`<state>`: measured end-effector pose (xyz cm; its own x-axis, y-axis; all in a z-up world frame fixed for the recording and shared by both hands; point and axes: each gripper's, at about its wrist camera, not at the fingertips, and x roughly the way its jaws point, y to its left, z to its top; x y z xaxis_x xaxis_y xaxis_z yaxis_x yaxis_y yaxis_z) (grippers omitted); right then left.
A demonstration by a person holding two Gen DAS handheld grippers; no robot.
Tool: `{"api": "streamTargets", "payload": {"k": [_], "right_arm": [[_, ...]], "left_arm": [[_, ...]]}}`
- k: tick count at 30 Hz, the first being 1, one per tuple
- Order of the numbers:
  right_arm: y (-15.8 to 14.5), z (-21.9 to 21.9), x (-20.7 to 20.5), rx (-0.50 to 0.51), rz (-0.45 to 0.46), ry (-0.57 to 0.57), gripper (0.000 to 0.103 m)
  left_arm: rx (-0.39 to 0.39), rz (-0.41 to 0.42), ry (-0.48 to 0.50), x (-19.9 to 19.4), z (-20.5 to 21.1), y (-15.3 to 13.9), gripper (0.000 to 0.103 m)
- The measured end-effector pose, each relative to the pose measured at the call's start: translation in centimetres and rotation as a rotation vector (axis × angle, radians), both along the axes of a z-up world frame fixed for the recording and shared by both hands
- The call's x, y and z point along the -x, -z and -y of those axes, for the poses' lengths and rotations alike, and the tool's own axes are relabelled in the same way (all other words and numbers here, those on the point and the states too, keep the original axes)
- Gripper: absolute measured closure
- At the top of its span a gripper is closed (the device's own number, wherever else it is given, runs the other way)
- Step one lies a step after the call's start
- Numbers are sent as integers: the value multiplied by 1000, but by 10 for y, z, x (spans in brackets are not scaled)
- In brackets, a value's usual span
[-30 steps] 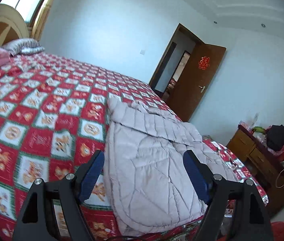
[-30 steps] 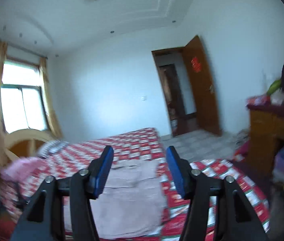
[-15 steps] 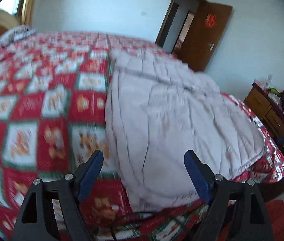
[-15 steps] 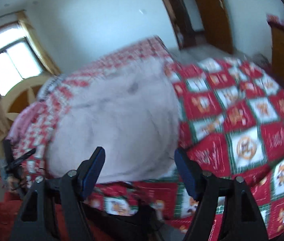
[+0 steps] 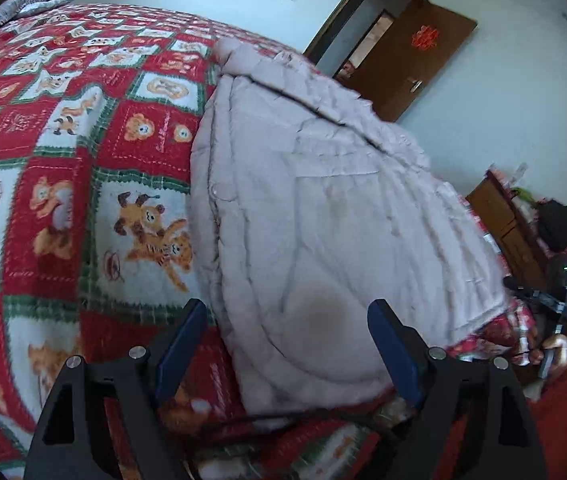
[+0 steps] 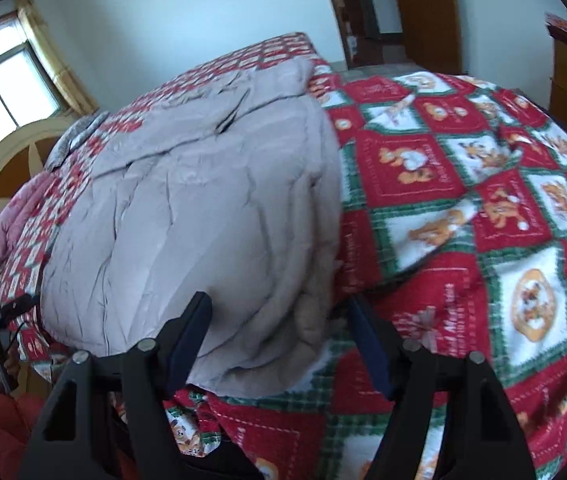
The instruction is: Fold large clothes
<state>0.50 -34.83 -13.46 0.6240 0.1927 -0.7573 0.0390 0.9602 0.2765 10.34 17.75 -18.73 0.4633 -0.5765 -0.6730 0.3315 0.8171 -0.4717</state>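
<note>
Left tongs (image 5: 287, 332) hang spread wide over the near left corner of the quilted jacket (image 5: 323, 208), nothing pinched, the blue pads (image 5: 181, 344) straddling the hem with air on both sides. The jacket lies flat on the bed, on the red-and-white cartoon blanket (image 5: 63, 168), hem toward us, collar end away toward the door (image 5: 415, 60), with a flap already laid across its far end.

Over to the right: right tongs (image 6: 279, 340) are closing, the jacket's near right corner between the blades, but no pad presses on fabric yet, so it holds nothing.

Where could this go sour? First, the blanket. In the right view it is rucked up just beside the jacket's edge, so I reckon closing tongs could pinch blanket along with the hem and drag the bedding up with the fold. Second, thickness. The hem looks puffy and layered at that right corner; a shallow bite may catch only the top layer and the padding could slip free mid-lift. Third, evenness. With the right side closing while the left is wide, a lopsided pickup would skew the fold line. There is also a thin dark cable (image 5: 283, 416) trailing along the bed edge under the left tongs, and it could snag.

The count: one jacket, one blanket, two tongs, one striped pillow (image 5: 31, 2) at the far left, one door, one wooden dresser (image 5: 503, 216) on the right.
</note>
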Motion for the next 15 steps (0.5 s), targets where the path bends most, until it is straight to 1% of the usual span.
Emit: {"api": "streamTargets", "payload": {"k": [2, 3, 5, 6, 8, 10, 12, 13, 15], "right_arm": [[1, -5, -2, 15, 0, -9, 38], [2, -6, -2, 17, -3, -13, 39], [3, -4, -2, -9, -12, -29, 45], [3, -3, -1, -16, -18, -33, 46], [5, 1, 1, -18, -28, -23, 46], [7, 5, 2, -33, -35, -18, 46], [7, 2, 2, -23, -25, -20, 45], [6, -1, 0, -4, -26, -28, 44], [6, -6, -5, 29, -31, -46, 45]], "left_arm": [[10, -26, -9, -6, 2, 7, 20], [20, -20, -13, -7, 0, 7, 20], [57, -13, -8, -6, -1, 6, 20], [88, -24, 13, -4, -2, 7, 20], [123, -47, 66, -1, 1, 8, 20], [110, -38, 92, 3, 7, 8, 20], [90, -24, 88, 3, 11, 9, 20], [100, -26, 78, 1, 12, 9, 21], [139, -23, 68, -1, 12, 6, 45]]}}
